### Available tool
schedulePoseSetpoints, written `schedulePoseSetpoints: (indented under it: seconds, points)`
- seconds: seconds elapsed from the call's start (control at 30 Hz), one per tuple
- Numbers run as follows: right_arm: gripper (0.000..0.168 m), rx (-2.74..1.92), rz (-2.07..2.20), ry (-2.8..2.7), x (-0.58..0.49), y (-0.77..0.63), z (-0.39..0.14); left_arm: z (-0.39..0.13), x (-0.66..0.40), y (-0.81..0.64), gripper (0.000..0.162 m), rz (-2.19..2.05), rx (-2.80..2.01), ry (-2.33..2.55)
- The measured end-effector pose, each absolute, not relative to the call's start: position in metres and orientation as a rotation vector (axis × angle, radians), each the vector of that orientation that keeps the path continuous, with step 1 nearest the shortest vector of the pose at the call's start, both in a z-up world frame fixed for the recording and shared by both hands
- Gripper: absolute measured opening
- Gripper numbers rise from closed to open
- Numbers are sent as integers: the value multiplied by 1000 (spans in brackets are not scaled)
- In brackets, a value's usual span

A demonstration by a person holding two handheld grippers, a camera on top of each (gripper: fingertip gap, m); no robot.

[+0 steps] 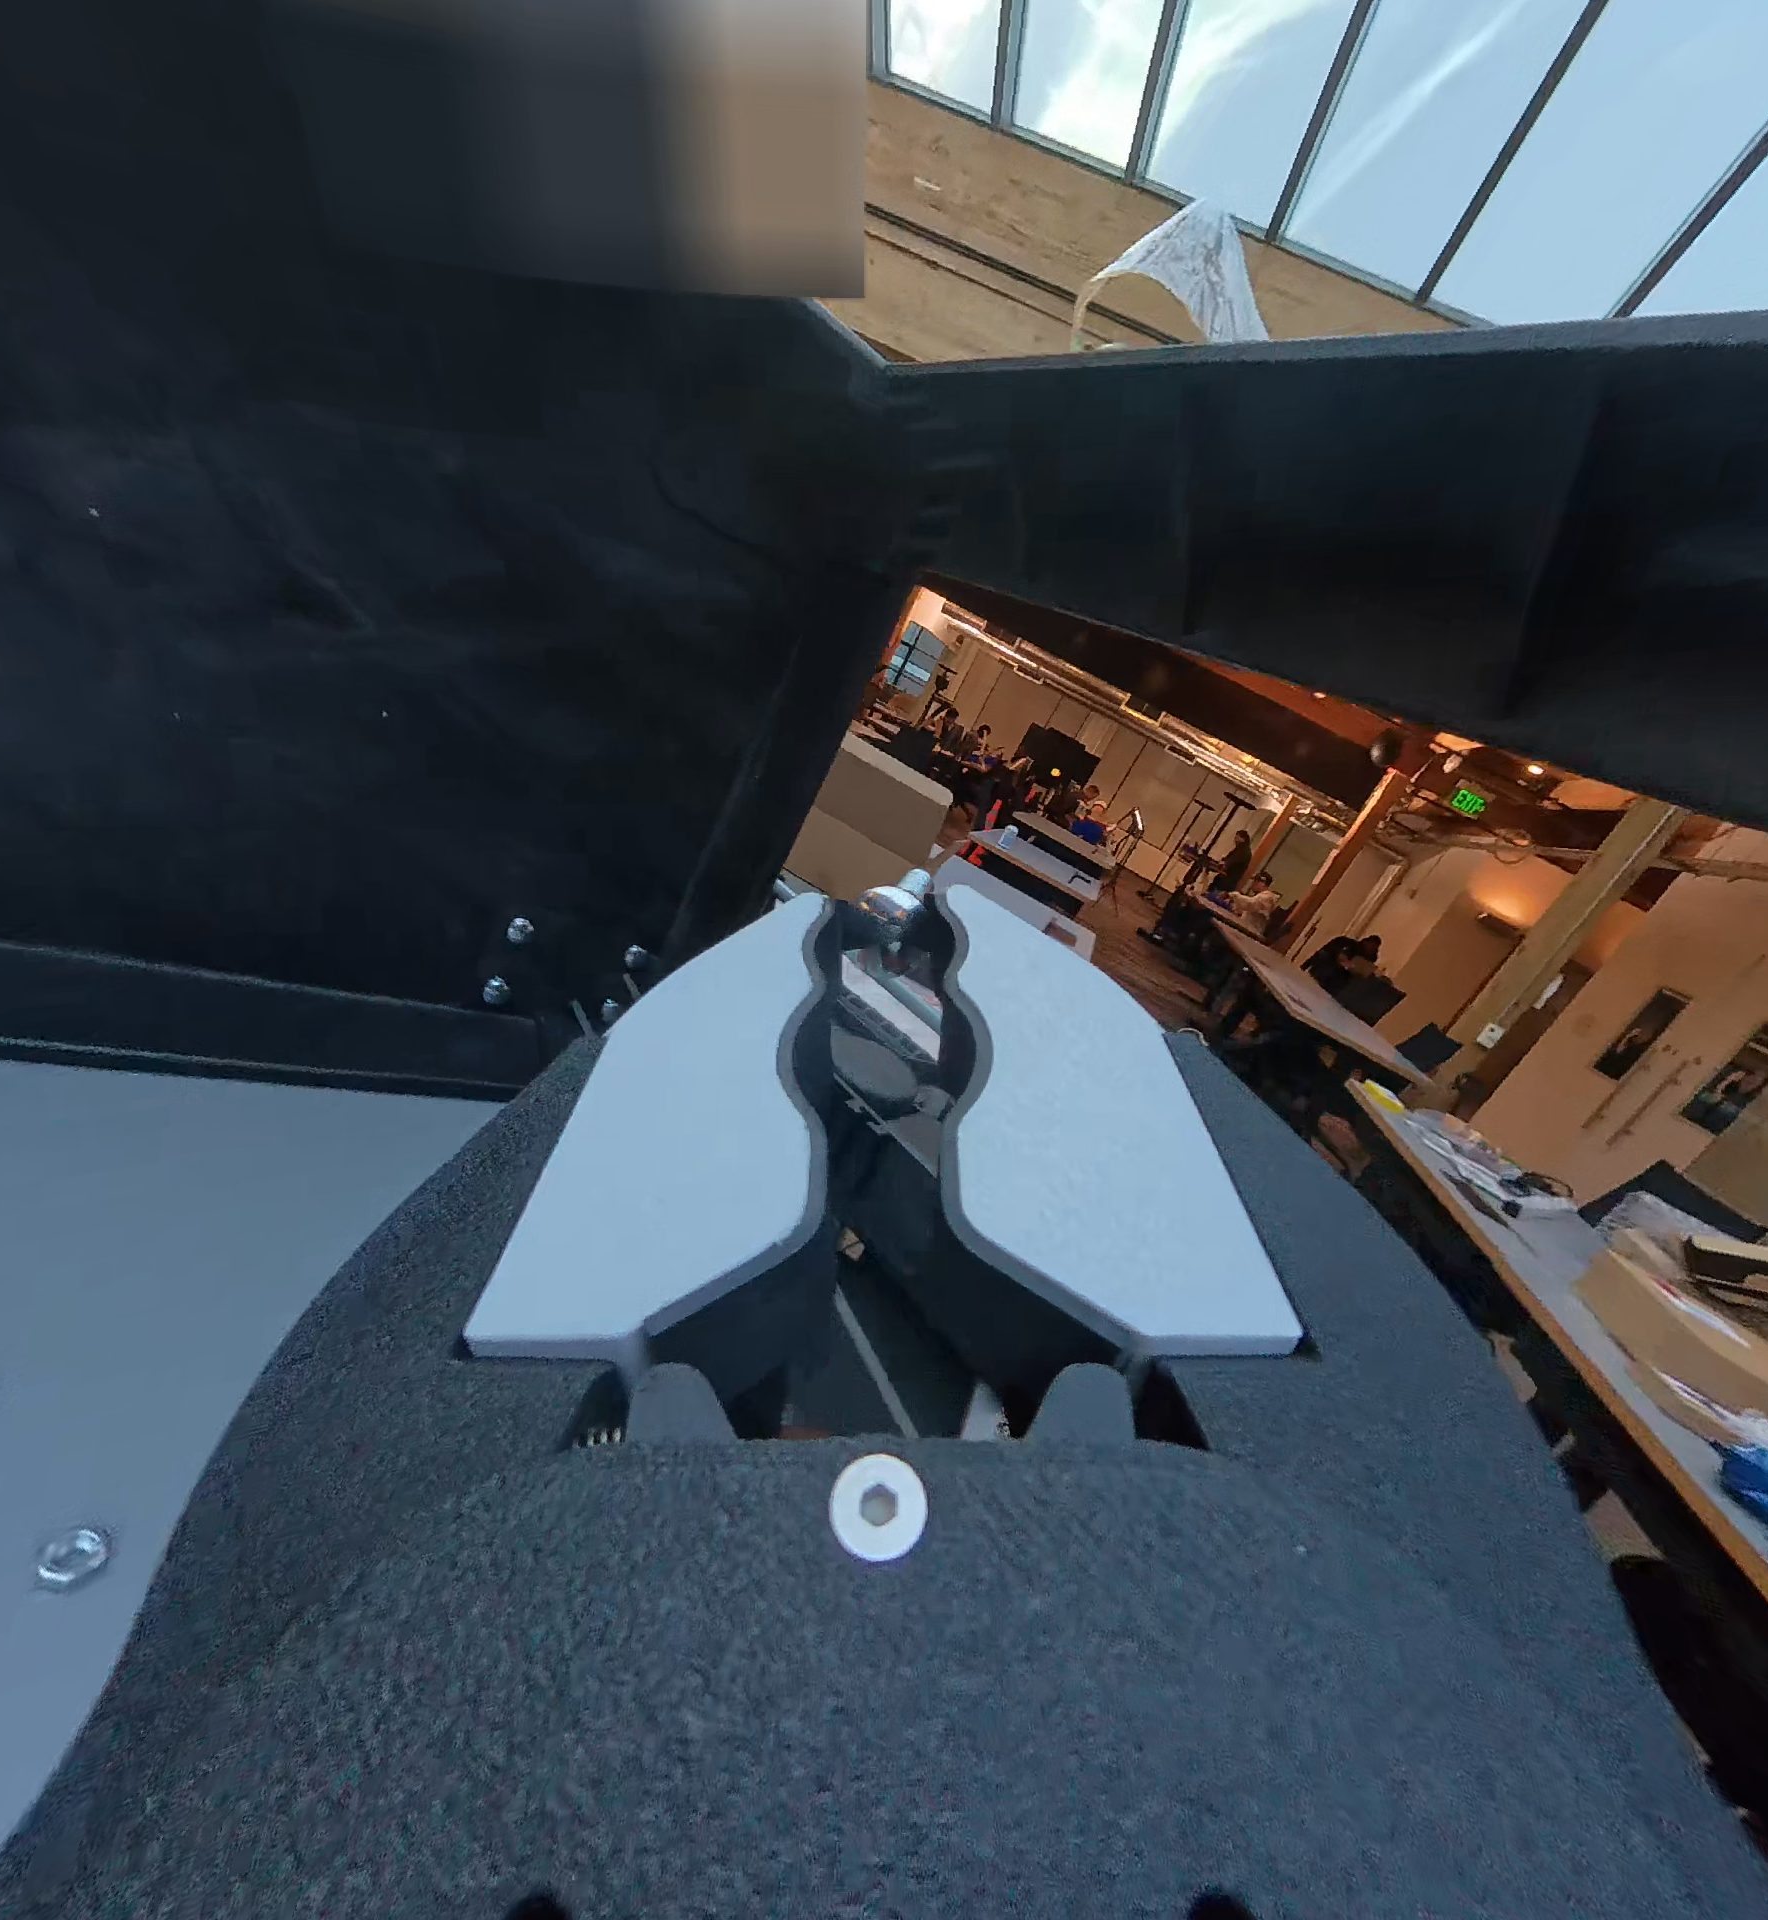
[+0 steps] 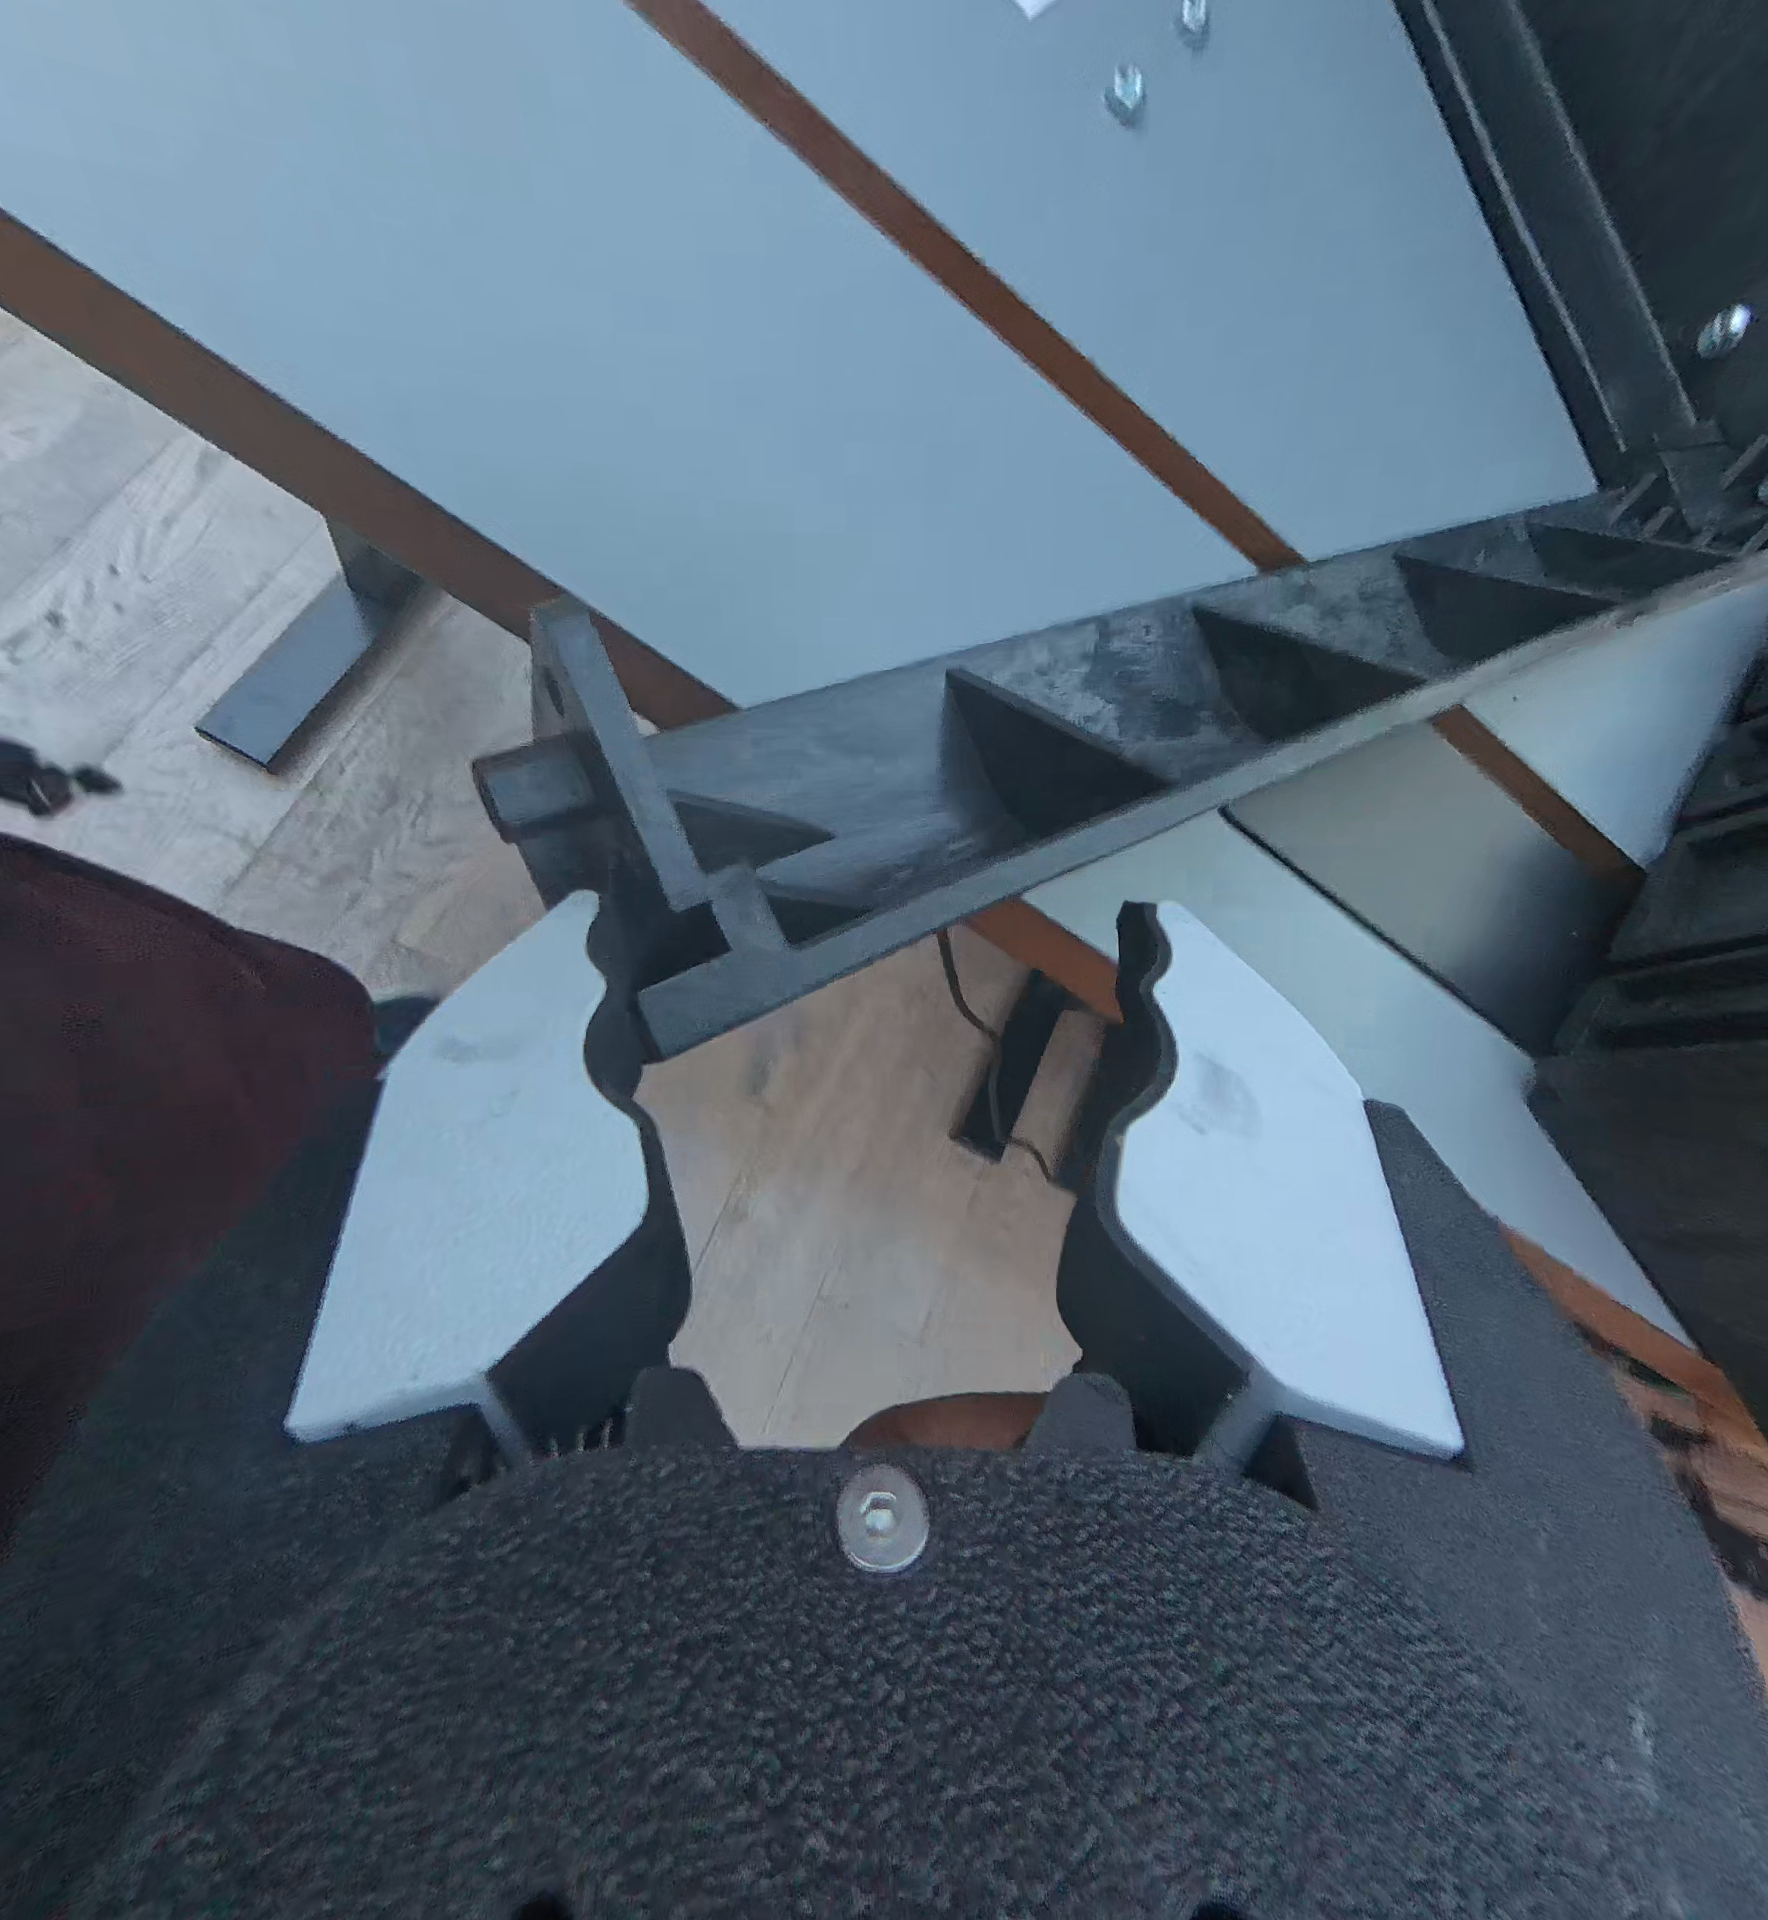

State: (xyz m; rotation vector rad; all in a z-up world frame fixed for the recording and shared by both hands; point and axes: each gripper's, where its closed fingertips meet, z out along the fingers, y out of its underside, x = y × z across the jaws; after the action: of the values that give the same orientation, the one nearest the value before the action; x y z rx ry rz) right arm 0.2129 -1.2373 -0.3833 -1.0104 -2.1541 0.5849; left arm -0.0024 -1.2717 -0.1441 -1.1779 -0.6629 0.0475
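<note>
My left tongs (image 1: pixel 885 925) pinch a shiny metal bolt (image 1: pixel 892 914) at their tips. My right tongs (image 2: pixel 875 935) stand wide apart under a ribbed black bracket (image 2: pixel 1067 727), near the smooth grey table (image 2: pixel 651 343).

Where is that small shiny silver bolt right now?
In the left wrist view, the small shiny silver bolt sits pinched between the tips of the left gripper, just right of the black fabric panel.
</note>
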Motion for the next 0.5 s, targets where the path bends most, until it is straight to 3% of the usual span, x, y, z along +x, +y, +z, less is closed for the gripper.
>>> schedulePoseSetpoints:
  seconds: [0.2,0.5]
  points:
    - [80,-982,435,-2171,216,-1242,-390,-135,-66,-1245,16,60,-1214,-550]
    - [75,-1284,345,-2021,241,-1253,-373,-131,-142,-1193,16,74,-1263,-380]
